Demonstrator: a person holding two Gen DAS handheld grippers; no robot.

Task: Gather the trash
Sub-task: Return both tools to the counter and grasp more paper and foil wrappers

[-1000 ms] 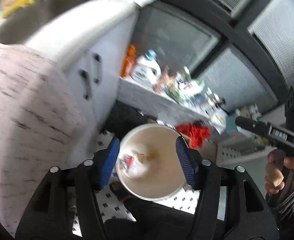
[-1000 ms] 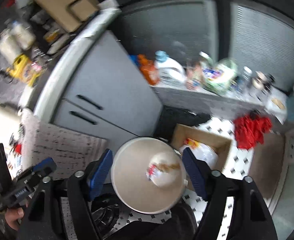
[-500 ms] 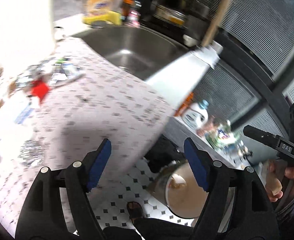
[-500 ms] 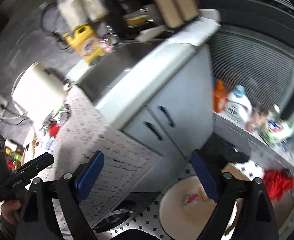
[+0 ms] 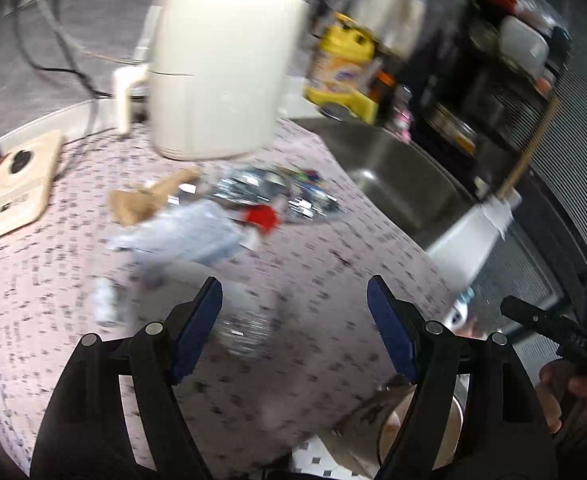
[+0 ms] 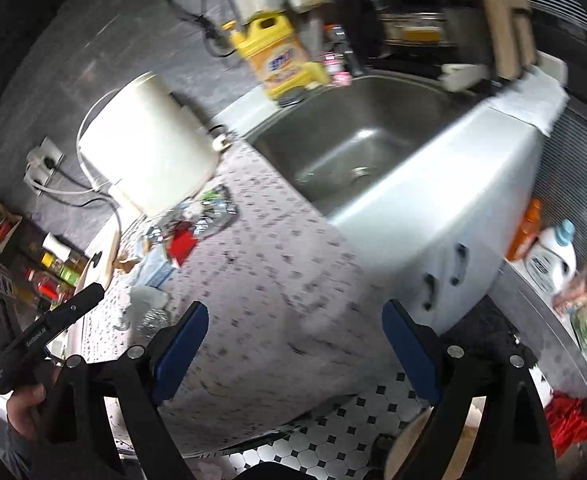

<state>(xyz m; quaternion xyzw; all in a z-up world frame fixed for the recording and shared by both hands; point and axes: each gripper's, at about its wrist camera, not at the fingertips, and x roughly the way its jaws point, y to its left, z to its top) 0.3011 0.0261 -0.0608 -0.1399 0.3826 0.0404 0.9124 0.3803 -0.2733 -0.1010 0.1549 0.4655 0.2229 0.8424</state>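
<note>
Over the speckled counter [image 5: 333, 280], the left gripper [image 5: 293, 320] and right gripper [image 6: 293, 344] are both hanging spread wide, gripping nothing. The trash pile [image 5: 229, 208] is lying around 12 o'clock, near the white appliance [image 5: 221, 72].

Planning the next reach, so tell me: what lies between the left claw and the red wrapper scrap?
In the left wrist view, between the left claw and the red wrapper scrap lie a crumpled clear plastic bag and patterned countertop.
</note>
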